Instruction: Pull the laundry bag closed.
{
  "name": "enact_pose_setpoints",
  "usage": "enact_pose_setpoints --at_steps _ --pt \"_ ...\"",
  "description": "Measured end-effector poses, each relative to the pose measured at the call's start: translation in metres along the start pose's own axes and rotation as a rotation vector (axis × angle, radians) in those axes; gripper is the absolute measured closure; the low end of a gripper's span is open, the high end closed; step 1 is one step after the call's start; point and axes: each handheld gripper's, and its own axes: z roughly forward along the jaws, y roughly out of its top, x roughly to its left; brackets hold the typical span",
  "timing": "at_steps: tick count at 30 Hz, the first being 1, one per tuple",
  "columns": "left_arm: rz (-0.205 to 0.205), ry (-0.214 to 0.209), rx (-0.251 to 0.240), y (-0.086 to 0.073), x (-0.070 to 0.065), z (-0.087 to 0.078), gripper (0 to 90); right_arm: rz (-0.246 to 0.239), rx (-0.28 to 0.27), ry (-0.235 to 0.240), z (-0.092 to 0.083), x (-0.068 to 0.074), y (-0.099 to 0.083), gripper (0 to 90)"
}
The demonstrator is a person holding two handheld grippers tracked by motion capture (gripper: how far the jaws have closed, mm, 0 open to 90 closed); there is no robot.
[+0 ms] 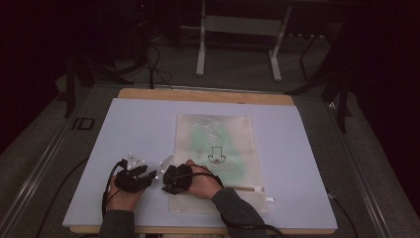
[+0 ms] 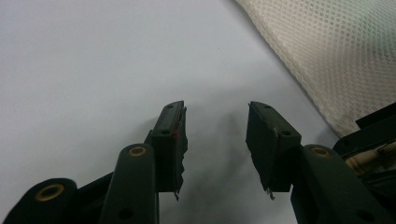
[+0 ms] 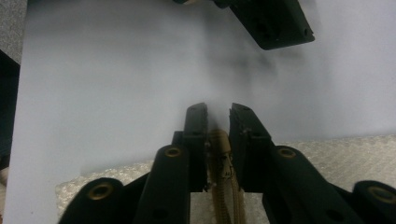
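A cream mesh zip bag (image 1: 215, 144) with a green item inside lies flat on the pale sheet (image 1: 133, 124). Its zipper runs along the near edge. My right gripper (image 1: 166, 184) reaches from the right over the bag's near left corner. In the right gripper view its jaws (image 3: 218, 123) stand narrow, pressed on the tan zipper pull (image 3: 220, 151) at the end of the mesh (image 3: 327, 149). My left gripper (image 1: 144, 172) rests just left of the bag, open over bare sheet, with nothing between its jaws (image 2: 217, 126). The bag's edge (image 2: 336, 51) lies to its upper right.
The sheet covers a wooden table (image 1: 208, 95). A white tag (image 1: 258, 189) sits on the zipper line near the bag's right end. Metal frame legs (image 1: 200, 49) and cables lie on the floor beyond the table.
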Motion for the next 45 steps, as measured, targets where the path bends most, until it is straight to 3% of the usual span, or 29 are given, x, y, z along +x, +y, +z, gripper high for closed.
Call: enact_pose_setpoints --at_steps 5,15,28,40,45 --pt "-0.001 0.001 -0.001 0.000 0.000 0.000 56.7 -0.005 0.007 -0.006 0.000 -0.001 0.001 81.1" --pt "-0.001 0.004 -0.002 0.000 0.000 -0.001 56.6 0.018 -0.068 0.006 -0.012 -0.001 0.000 81.3" --pt "0.003 0.001 -0.005 0.000 0.000 -0.001 56.8 0.028 -0.112 -0.008 -0.030 0.002 -0.015 81.6" --pt "0.009 -0.009 -0.010 0.000 -0.003 0.000 56.8 0.053 -0.102 0.002 -0.034 -0.001 -0.032 83.7" --pt "0.005 -0.019 -0.015 0.000 -0.003 -0.001 57.2 0.067 -0.101 0.007 -0.032 -0.003 -0.035 79.6"
